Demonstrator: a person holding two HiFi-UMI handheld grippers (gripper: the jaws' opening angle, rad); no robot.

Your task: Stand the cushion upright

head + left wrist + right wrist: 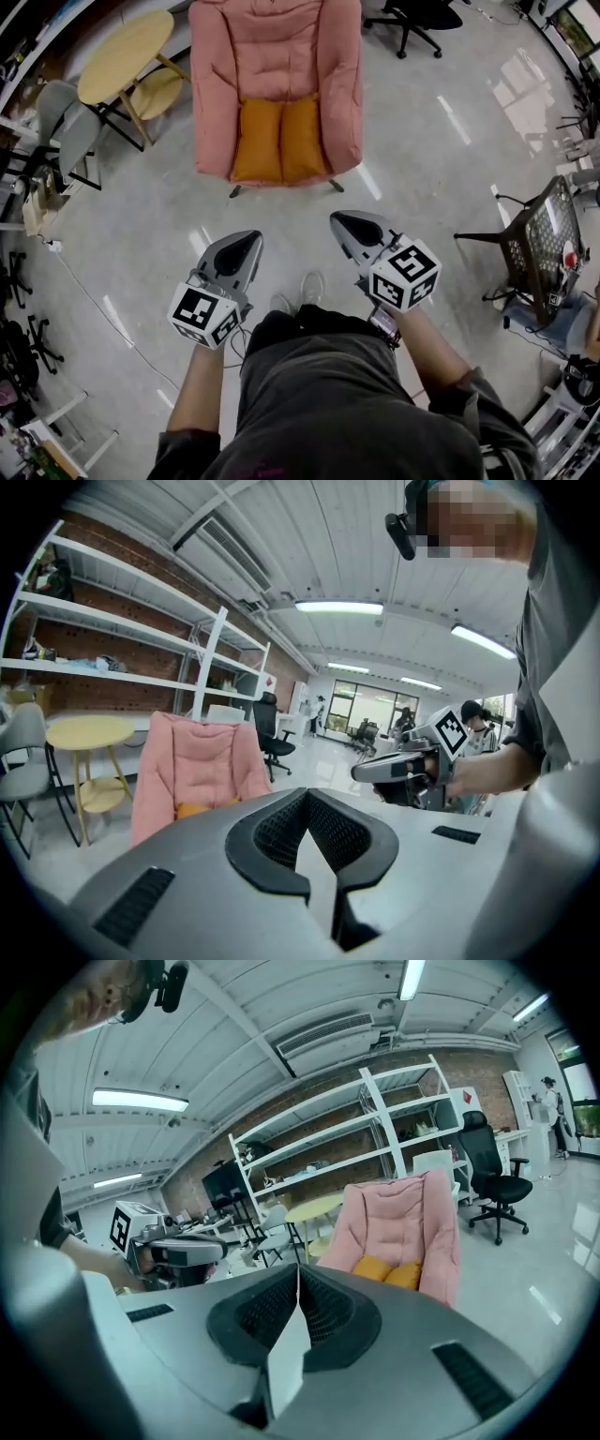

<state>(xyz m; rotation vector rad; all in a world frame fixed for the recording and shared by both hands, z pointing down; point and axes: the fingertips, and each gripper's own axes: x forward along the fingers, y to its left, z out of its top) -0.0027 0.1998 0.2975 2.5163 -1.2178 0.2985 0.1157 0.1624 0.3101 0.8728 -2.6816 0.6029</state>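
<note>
An orange cushion (279,140) lies flat on the seat of a pink armchair (276,56), ahead of me across bare floor. It also shows small in the right gripper view as the cushion (387,1271) and as an orange sliver (194,809) in the left gripper view. My left gripper (240,244) is shut and empty, held over the floor short of the chair. My right gripper (348,222) is likewise shut with nothing between its jaws, level with the left. Both point toward the chair, well apart from it.
A round yellow table (126,55) with a lower shelf stands left of the armchair, grey chairs (66,117) beside it. A black office chair (410,17) is behind to the right. A black mesh stand (542,246) stands at my right. Polished floor (412,159) surrounds the armchair.
</note>
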